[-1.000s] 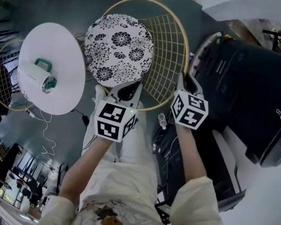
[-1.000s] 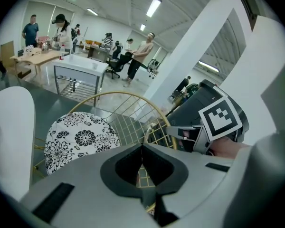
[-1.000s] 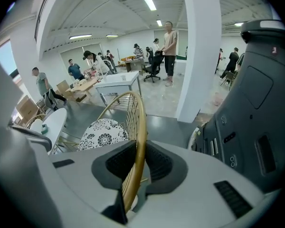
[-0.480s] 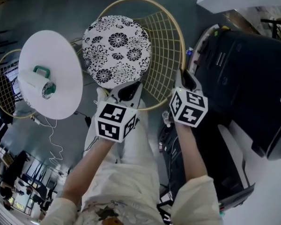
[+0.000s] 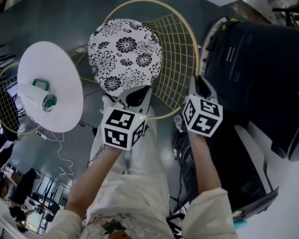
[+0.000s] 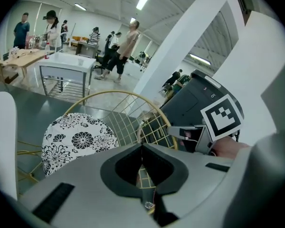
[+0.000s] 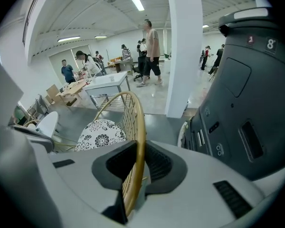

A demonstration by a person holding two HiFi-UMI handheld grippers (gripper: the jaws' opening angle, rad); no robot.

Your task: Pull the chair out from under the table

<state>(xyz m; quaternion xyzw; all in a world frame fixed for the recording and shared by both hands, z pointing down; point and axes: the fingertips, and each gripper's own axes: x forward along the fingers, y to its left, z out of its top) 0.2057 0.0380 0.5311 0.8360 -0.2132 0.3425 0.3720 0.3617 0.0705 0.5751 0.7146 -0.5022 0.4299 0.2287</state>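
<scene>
The chair has a round black-and-white floral cushion (image 5: 124,54) and a gold wire back with a hoop rim (image 5: 189,34). It stands just right of the white round table (image 5: 65,113). At the lower edge of the back, my left gripper (image 5: 134,94) is shut, with a bit of gold rim caught deep between its jaws (image 6: 142,148). My right gripper (image 5: 199,83) holds the rim's right side. In the right gripper view the gold rim (image 7: 140,122) runs straight between the pads, which press on it (image 7: 138,148).
A white mug with a green handle (image 5: 40,91) lies on the table. A big black machine (image 5: 264,83) stands close on the right. A second wire chair (image 5: 2,98) is at the far left, and cables (image 5: 55,148) trail on the floor. People stand by tables in the background.
Both grippers keep their hold on the rim. A small gap has opened between the cushion and the table's edge, and the table has slid slightly down-left in the head view.
</scene>
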